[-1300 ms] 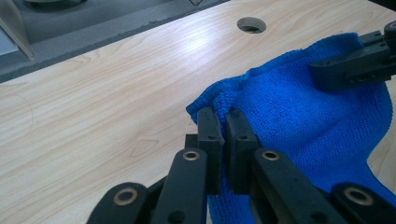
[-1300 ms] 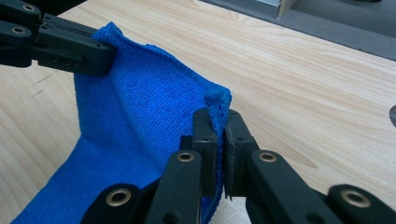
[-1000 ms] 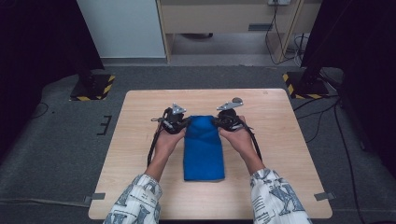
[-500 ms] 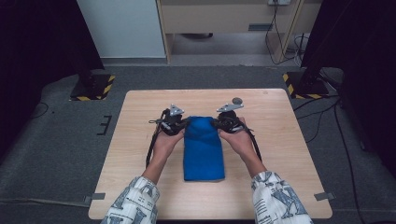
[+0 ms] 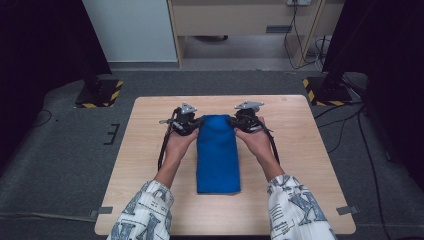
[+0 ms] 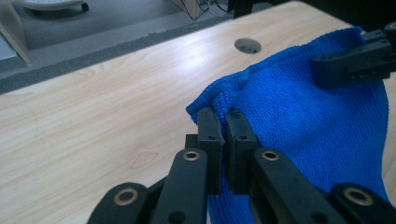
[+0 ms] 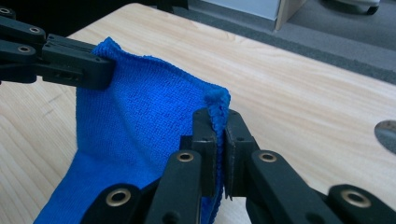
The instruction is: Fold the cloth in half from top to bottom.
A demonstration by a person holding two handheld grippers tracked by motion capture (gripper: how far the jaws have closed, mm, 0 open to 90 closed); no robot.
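Both far corners of the blue cloth [image 5: 218, 152] have risen slightly off the counter [image 5: 305, 150], left tool [image 6: 223, 122] and right tool [image 7: 218, 119] each clenched on one (at 12 o'clock).

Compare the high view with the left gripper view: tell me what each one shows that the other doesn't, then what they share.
High view alone: the person's forearms in patterned sleeves, the grey carpet and the cloth's near end flat on the table.
Left gripper view alone: the left gripper seen close, its jaws pinched on a corner of the blue cloth, and a round hole in the tabletop.
Both: the blue cloth, the wooden table and the right gripper clamped on the other far corner.
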